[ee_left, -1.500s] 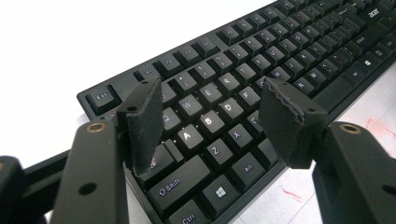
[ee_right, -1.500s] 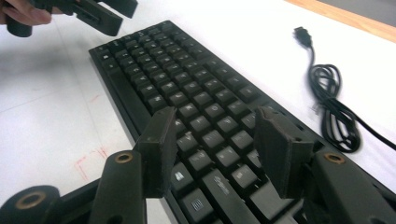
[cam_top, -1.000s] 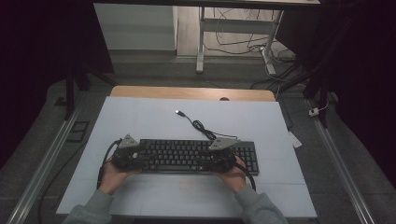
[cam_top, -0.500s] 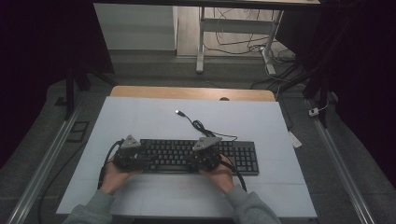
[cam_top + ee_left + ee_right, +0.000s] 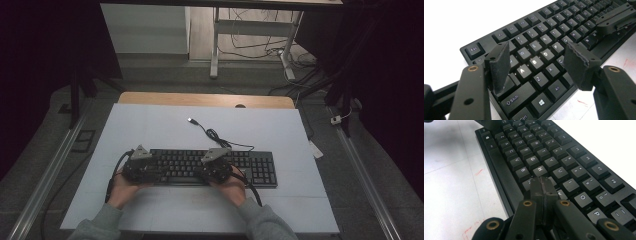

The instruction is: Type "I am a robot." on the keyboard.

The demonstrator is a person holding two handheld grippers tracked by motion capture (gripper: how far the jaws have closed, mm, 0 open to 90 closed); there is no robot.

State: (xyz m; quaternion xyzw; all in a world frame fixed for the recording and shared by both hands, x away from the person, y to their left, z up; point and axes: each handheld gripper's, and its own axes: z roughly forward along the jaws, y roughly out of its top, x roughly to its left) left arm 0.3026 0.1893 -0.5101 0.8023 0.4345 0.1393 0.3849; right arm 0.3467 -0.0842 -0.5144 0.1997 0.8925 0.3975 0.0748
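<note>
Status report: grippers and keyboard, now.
Left gripper open above A-S-D keys. Right gripper shut, tips by J key. Keyboard flat on table. Nothing blocking.

Wore grey-green knit sleeves (image 5: 102,220), ribbed at the cuffs, on both forearms. Carried a black left tool (image 5: 537,58) with broad flat arms, brass-ringed screw holes and dull black pads (image 5: 499,66), frayed along the edges. Bore a grey three-cornered plate (image 5: 140,152) on top, a black cable (image 5: 112,177) looping off its left side. Matched it with a black right tool (image 5: 543,187): same brass-ringed holes, same grey plate (image 5: 215,154), another black cable (image 5: 250,187) trailing toward the near edge.
</note>
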